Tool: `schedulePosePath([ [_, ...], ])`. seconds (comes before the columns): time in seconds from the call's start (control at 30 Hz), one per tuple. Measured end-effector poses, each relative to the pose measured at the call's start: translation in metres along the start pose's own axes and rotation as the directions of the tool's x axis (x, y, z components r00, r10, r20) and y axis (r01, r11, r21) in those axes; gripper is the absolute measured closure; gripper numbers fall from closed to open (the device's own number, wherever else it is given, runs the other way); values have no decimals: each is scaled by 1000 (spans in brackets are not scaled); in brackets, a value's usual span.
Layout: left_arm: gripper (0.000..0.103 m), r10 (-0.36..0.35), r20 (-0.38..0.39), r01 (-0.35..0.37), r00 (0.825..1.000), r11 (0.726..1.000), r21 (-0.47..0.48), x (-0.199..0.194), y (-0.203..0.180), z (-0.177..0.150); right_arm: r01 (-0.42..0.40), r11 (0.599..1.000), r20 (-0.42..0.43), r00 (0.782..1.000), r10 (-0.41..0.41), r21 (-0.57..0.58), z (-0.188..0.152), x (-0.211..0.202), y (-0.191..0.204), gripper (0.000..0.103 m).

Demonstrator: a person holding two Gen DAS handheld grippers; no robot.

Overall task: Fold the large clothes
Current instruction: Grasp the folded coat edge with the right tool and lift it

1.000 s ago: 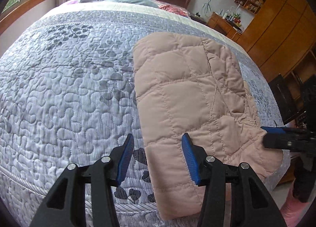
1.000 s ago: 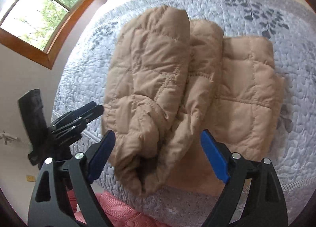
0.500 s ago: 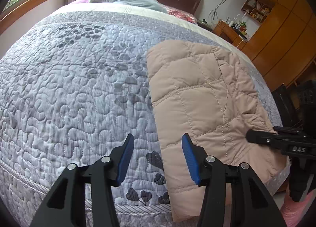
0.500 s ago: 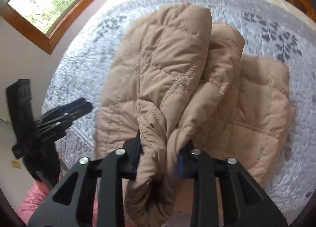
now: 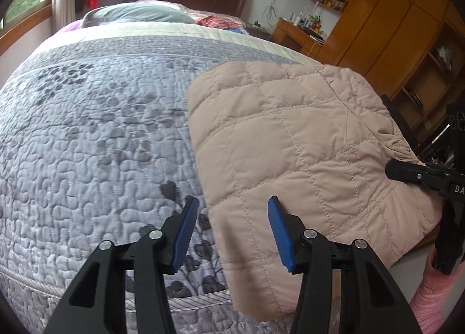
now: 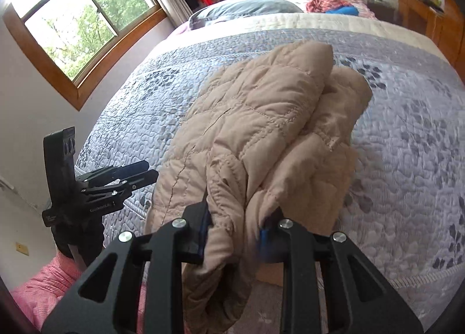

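my right gripper (image 6: 235,229) pinches a bunched fold of the beige quilted jacket (image 5: 293,142), which lies folded at the near edge of the grey quilted bedspread (image 5: 87,136), while my left gripper (image 5: 229,232) hovers spread over its corner.

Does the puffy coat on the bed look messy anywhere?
Yes. The coat is bunched at the near end, where the right tongs pinch it, and it hangs off the bed's edge. Nothing looks torn.
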State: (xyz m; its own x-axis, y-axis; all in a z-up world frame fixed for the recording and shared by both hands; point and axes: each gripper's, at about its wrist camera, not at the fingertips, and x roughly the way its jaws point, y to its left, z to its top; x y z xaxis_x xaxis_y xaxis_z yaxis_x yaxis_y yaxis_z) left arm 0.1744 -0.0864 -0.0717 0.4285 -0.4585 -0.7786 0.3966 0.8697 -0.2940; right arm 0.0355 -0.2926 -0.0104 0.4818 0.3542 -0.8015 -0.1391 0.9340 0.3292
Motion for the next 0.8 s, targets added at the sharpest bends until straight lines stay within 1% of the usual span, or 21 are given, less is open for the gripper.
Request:
schedulePosePath([
  [0.13, 52, 4, -18, -4, 1000, 1000, 30, 11, -13, -3, -11, 999, -12, 1000, 11, 41, -13, 7, -20, 77],
  [0.3, 51, 12, -47, -10, 999, 999, 44, 26, -17, -11, -29, 993, -53, 998, 35, 113, -36, 35, -48, 73],
  [0.37, 46, 22, -50, -19, 999, 998, 52, 31, -18, -13, -42, 989, -66, 996, 51, 144, -47, 50, -62, 72],
  [0.43, 45, 35, -50, -32, 998, 998, 54, 33, -18, -14, -67, 982, -61, 995, 79, 176, -55, 61, -71, 71],
  [0.57, 46, 31, -36, -30, 999, 999, 34, 23, -16, -14, -85, 982, -28, 996, 90, 168, -58, 68, -68, 71],
  [0.67, 46, 42, 2, -42, 999, 998, 55, 13, -21, -14, -103, 988, 2, 995, 103, 116, -53, 65, -54, 72],
  [0.73, 46, 59, 20, -60, 998, 995, 75, 12, -26, -14, -111, 990, -1, 994, 112, 86, -48, 69, -47, 72],
  [0.8, 46, 68, 8, -68, 998, 994, 86, 20, -27, -14, -81, 992, -30, 996, 84, 93, -46, 78, -47, 72],
])
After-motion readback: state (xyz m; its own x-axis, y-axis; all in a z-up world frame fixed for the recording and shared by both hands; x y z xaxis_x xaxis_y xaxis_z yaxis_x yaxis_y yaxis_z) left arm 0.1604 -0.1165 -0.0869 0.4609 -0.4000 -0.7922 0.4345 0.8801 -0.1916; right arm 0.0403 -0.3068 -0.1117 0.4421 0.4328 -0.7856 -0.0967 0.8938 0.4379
